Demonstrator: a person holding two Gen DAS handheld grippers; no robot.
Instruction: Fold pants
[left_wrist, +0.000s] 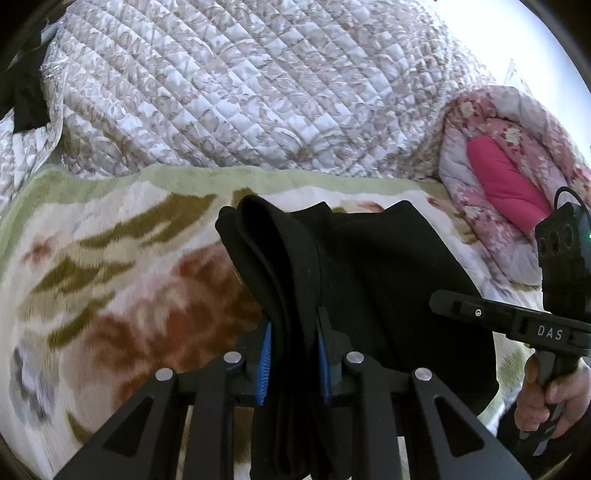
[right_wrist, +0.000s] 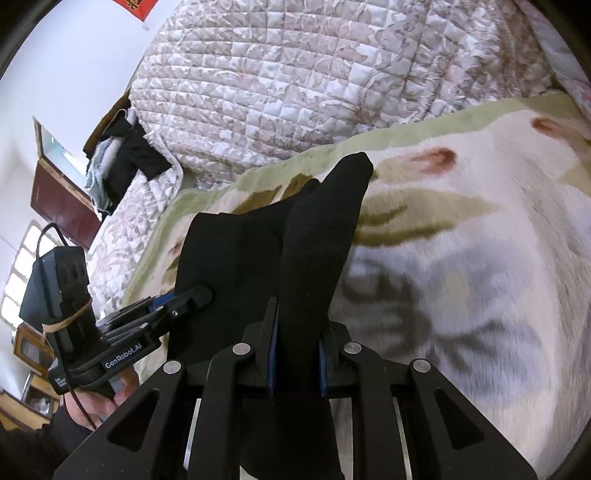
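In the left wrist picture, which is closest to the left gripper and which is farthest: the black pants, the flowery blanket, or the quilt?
Starting from the left gripper:
1. Black pants: pinched right between its fingers.
2. Flowery blanket: spread just beneath and to the left.
3. Quilt: heaped at the back, beyond the blanket's green edge.

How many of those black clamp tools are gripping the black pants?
2. The left gripper pinches one bunched edge of the black pants; the right gripper pinches another, both above the fleecy floral blanket. No others show.
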